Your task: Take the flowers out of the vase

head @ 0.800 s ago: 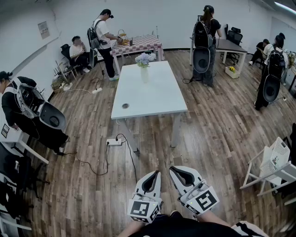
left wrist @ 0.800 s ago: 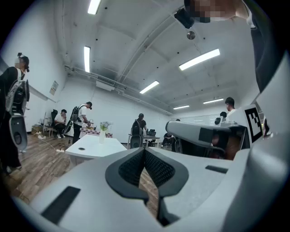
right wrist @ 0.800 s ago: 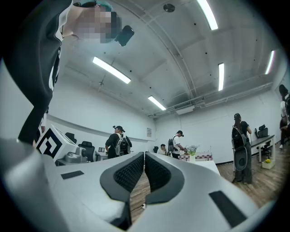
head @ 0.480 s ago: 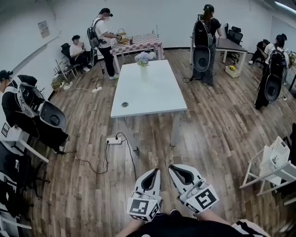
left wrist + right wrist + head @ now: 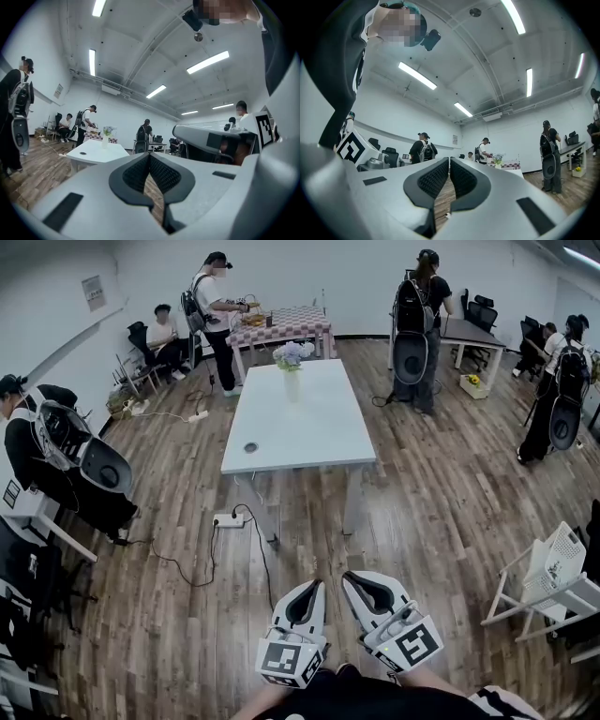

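Far ahead across the wooden floor point(image 5: 441, 521), at the far end of the white table point(image 5: 309, 432), the vase point(image 5: 292, 388) stands upright with the flowers point(image 5: 292, 354) rising from its mouth, so their stems run vertical and should lift straight up. Both the left gripper point(image 5: 315, 589) and the right gripper point(image 5: 352, 581) sit low by the person's body, well apart from the table, each with jaws closed on nothing. The vase lies forward and a touch left, so the left gripper looks slightly nearer, though that is hard to judge at this range.
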